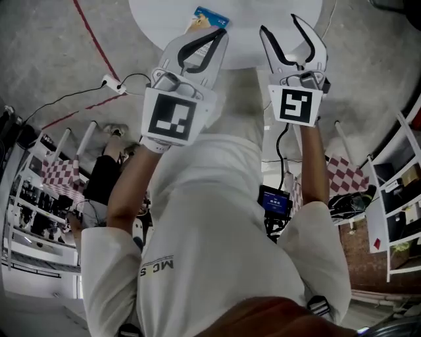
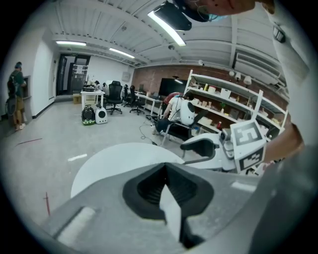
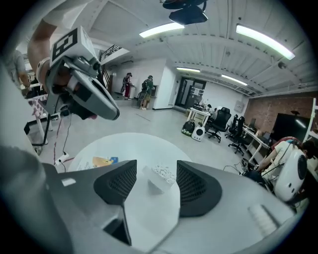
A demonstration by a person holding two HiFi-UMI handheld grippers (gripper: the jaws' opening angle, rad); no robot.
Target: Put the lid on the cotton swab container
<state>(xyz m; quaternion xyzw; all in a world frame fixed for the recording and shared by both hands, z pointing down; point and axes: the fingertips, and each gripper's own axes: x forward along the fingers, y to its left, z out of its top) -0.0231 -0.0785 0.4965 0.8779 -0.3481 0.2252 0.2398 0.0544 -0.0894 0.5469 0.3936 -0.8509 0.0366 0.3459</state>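
The clear cotton swab container (image 3: pixel 160 177) stands uncovered on the round white table (image 3: pixel 126 144), its white swab tips showing. My right gripper (image 3: pixel 156 166) is open; the container lies in line between its jaws, farther off, and the pads touch nothing. In the head view this gripper (image 1: pixel 281 26) hangs over the table's near edge (image 1: pixel 253 60) and hides the container. My left gripper (image 1: pixel 212 38) is beside it, jaws together. In the left gripper view, the left gripper (image 2: pixel 165 166) pinches a thin pale flat piece (image 2: pixel 171 213), seemingly the lid.
A blue and yellow packet (image 1: pixel 209 18) lies on the table near my left gripper. On the floor are a white power strip with cable (image 1: pixel 113 84) and a red line (image 1: pixel 92 36). Shelves (image 1: pixel 402 197) stand at the right. Office chairs and people are far off.
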